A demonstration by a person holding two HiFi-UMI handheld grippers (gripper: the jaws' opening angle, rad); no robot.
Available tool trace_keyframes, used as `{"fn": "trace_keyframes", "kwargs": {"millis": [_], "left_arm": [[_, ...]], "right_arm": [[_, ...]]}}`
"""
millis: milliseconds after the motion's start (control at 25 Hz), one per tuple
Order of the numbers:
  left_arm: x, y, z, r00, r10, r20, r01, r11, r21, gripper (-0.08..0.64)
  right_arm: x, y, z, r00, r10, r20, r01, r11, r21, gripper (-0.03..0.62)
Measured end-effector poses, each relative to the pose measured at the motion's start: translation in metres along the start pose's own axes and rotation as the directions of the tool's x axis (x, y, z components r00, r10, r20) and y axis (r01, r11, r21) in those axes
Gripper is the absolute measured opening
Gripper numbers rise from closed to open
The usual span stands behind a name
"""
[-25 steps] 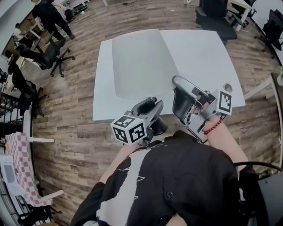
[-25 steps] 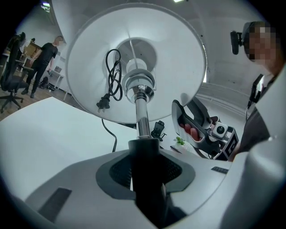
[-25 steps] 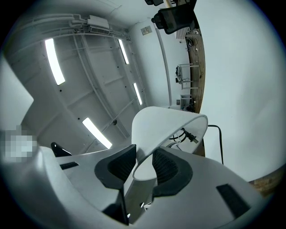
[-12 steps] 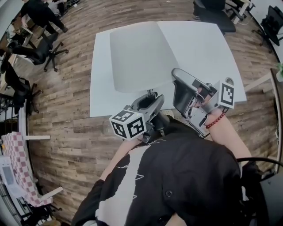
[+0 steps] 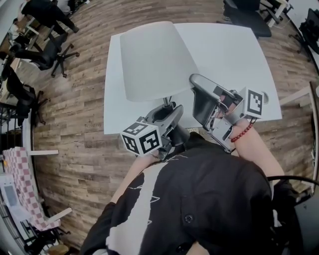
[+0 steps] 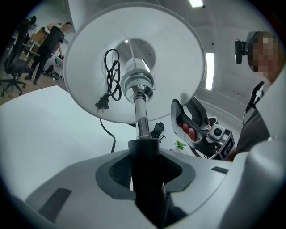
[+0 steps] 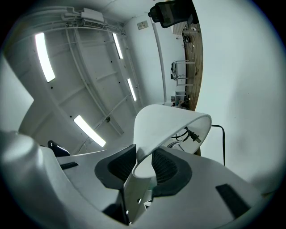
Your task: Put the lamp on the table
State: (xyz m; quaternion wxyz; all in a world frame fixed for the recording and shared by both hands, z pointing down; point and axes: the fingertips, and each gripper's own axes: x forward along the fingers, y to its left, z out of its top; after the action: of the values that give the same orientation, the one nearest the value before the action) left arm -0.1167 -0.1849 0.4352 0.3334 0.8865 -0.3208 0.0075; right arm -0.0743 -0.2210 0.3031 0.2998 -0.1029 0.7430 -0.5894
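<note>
Table lamp, white cone-shaped fabric shade [image 5: 157, 60] on a chrome stem [image 6: 142, 117] w/ a black lower pole [image 6: 145, 172]: held off the surface, tilted. Shade end lies over the near-left part of the white square table [image 5: 234, 55]. Black round base [image 5: 180, 138] is back by the person's chest, short of the table's near edge. Nothing of the lamp touches the tabletop as far as head view shows.

L gripper [image 6: 145, 166]: jaws clamped on the black pole, one dark ribbed pad on each side. Its cam looks up the stem into the shade's open underside. Coiled black power cord w/ plug [image 6: 111, 80] lies inside the shade; more cord [image 6: 107, 134] trails below the rim.

R gripper [image 7: 144, 163]: jaws closed over the shade's bottom rim, thin white wall pinched between the two ribbed pads, one inside, one outside. Gripper aims slightly upward; white ceiling w/ strip lights [image 7: 42, 56] fills the view behind.

Head view: black-and-white marker cubes on both grippers, L [image 5: 142, 141] and R [image 5: 253, 103]. Red bead bracelet [image 5: 240, 142] on the R wrist. Person wears a black top w/ white print.

Surroundings: wood-plank floor [image 5: 75, 124], black office chair [image 5: 47, 55] top left, another person in dark clothes [image 5: 45, 9] at the far corner, red-and-white checked cloth [image 5: 20, 174] at left edge.
</note>
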Motion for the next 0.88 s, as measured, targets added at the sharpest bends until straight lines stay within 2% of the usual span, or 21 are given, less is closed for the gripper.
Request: {"fn": "trace_keyframes", "kwargs": {"millis": [600,880], "left_arm": [[0.037,0.026,0.025,1.0,0.005,-0.015,-0.005,1.0,-0.004,0.14],[0.089,0.057,0.048,0.999,0.017,-0.028,-0.017,1.0,0.0,0.141]], "right_arm": [[0.02,-0.017,0.047,0.999,0.008,-0.031,-0.008,1.0,0.015,0.115],[0.029,-0.042,0.106,1.0,0.02,-0.016,-0.019,0.999,0.026,0.115]]}}
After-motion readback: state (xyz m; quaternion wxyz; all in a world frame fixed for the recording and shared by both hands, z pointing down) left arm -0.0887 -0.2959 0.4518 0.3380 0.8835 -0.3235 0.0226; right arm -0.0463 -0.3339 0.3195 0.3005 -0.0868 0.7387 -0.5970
